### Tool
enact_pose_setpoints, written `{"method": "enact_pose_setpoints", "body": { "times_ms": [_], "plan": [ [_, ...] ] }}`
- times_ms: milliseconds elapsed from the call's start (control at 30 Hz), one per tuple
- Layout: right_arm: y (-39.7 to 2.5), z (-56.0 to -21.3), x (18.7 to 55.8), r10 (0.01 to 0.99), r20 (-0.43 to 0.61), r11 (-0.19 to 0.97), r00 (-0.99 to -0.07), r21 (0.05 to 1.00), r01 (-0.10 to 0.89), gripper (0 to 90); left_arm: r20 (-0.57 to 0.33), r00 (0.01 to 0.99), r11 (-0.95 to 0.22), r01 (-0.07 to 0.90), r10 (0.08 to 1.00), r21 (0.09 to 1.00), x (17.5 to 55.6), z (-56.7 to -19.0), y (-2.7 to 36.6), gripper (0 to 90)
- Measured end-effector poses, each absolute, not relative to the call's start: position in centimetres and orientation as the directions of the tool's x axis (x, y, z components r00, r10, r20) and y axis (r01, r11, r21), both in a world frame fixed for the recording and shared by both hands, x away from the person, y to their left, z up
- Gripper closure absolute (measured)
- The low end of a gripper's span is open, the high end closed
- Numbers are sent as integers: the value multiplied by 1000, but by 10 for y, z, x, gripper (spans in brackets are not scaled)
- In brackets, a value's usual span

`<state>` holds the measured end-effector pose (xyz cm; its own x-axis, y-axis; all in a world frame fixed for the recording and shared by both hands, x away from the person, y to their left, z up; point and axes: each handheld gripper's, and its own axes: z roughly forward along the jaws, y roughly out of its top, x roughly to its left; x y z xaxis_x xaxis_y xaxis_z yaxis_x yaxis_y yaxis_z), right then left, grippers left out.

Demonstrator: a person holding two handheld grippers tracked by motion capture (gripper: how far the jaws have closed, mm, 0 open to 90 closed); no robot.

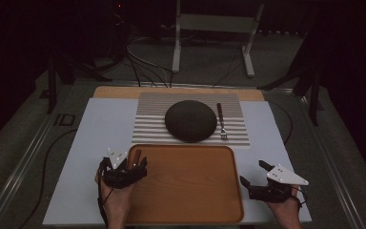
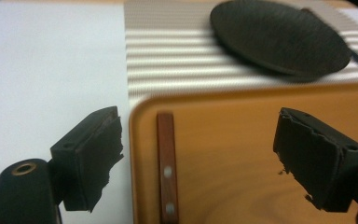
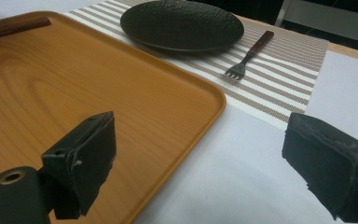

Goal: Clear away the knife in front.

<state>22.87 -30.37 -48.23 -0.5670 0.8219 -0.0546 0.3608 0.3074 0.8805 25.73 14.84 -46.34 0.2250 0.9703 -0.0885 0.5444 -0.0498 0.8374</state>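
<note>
your left gripper (image 2: 200,158) hovers with fingers wide apart, empty, straddling the wooden knife handle (image 2: 167,163) at the tray's (image 1: 190,191) near-left corner, lined up to pick it. right gripper (image 3: 223,163) waits open, empty, beside the tray.

Dim high view, perhaps underexposed; brighter gripper views, slightly soft.

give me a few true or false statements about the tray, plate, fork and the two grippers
1. The fork lies on the striped mat, right of the dark plate. True.
2. The plate sits on the wooden tray. False: it is on the mat, beyond the tray.
3. The left gripper is open over a wooden handle lying in the tray. True.
4. The right gripper is shut on the fork. False: it is open, holding nothing.
</note>
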Motion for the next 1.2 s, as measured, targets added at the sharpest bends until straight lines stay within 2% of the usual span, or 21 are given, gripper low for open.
{"method": "enact_pose_setpoints", "body": {
  "times_ms": [100,133,267,567,833,1200],
  "plan": [
    [-304,-482,229,822,-54,307,-567,881,360,96,-88,225,-50,544,970,837,257,-463,148,114],
    [-304,-482,229,822,-54,306,-567,881,360,96,-102,282,-61,514,954,856,267,-449,154,48],
    [-304,-482,229,823,-53,304,-566,883,359,96,-107,315,-65,489,943,870,271,-439,157,3],
    [-305,-481,229,825,-49,294,-563,888,353,96,-96,402,-103,445,910,889,289,-424,169,0],
    [-307,-480,229,829,-47,283,-557,895,346,96,-77,432,-106,385,899,917,300,-429,193,0],
    [-308,-480,228,834,-48,274,-550,900,338,96,-38,434,-131,353,900,926,292,-439,224,1]
  ]
}}
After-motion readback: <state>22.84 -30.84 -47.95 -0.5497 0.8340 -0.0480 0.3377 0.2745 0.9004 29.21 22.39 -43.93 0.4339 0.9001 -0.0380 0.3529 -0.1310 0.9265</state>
